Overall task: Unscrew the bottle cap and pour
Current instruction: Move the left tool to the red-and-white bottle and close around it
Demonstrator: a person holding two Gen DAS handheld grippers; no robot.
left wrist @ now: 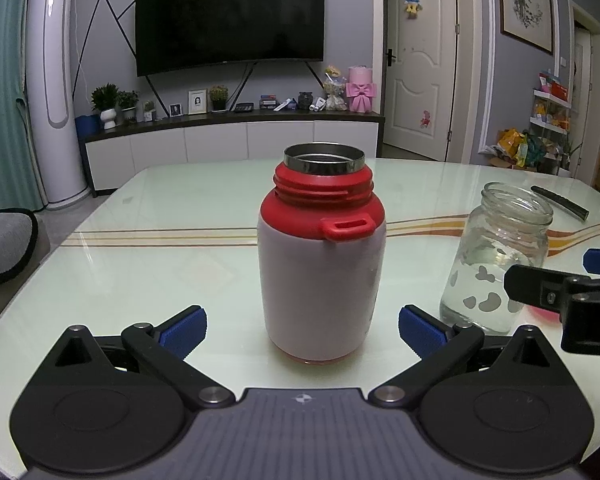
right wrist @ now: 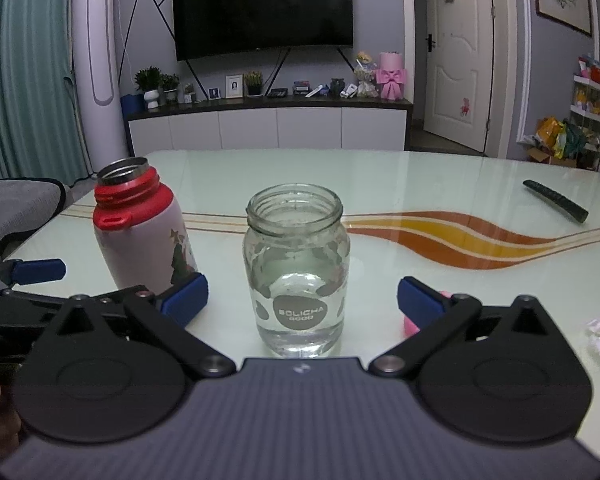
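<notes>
A bottle (left wrist: 322,272) with a pale body and red shoulder stands upright on the table, its steel mouth uncapped. My left gripper (left wrist: 302,332) is open, one blue pad on each side of the bottle's base, not touching it. To its right stands a clear glass jar (right wrist: 296,272) with grey spots, lidless, holding a little clear liquid. My right gripper (right wrist: 302,300) is open around the jar's lower part, with gaps on both sides. A small pink object (right wrist: 410,324) lies half hidden behind the right finger; I cannot tell whether it is the cap.
The glass-topped table (left wrist: 140,240) has an orange wave pattern. A dark long object (right wrist: 556,202) lies at the far right. The bottle (right wrist: 140,228) and the jar (left wrist: 496,260) stand close together. A grey cushioned seat (left wrist: 4,240) sits off the table's left edge.
</notes>
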